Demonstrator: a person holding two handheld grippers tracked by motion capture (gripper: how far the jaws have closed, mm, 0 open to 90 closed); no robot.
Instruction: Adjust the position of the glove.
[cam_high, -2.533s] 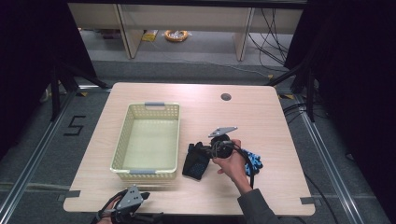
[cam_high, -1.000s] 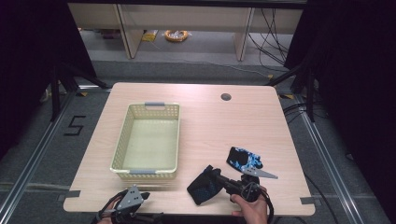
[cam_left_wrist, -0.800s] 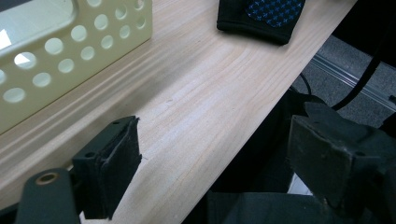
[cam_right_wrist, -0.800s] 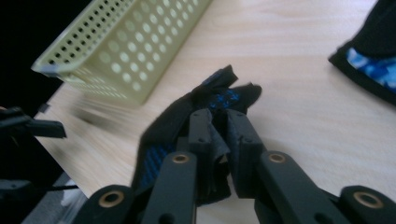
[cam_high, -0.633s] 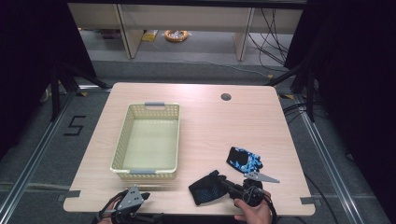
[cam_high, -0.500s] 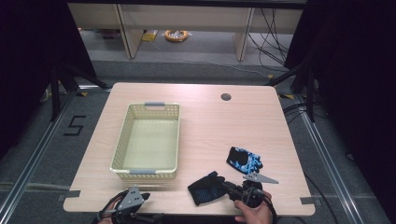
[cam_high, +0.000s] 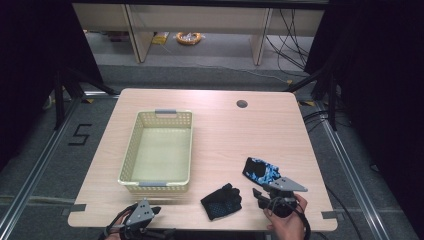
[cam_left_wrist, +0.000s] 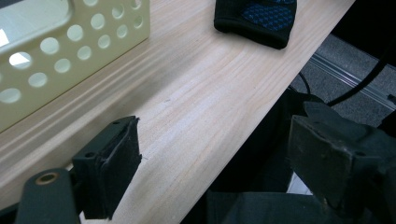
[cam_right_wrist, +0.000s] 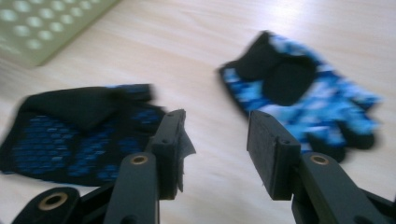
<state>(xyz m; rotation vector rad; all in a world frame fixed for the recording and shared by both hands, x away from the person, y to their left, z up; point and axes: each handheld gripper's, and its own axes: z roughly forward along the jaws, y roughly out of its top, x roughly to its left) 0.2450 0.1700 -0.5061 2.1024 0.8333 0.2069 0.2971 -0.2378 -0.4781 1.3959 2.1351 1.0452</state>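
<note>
A black glove with blue dots lies flat near the table's front edge, free of both grippers. To its right lies a blue patterned glove. My right gripper hovers low between the two gloves. Its jaws have just been opening and have only bare table between them. My left gripper rests at the front left edge with its jaws wide open and nothing in them. From there the black glove lies ahead.
A cream perforated basket stands empty on the left half of the wooden table. A round cable hole sits at the back. The left gripper straddles the front edge of the table.
The right gripper has let go of the black glove, opened, and drawn back to the right. The glove now lies by itself. The left gripper has not moved.
</note>
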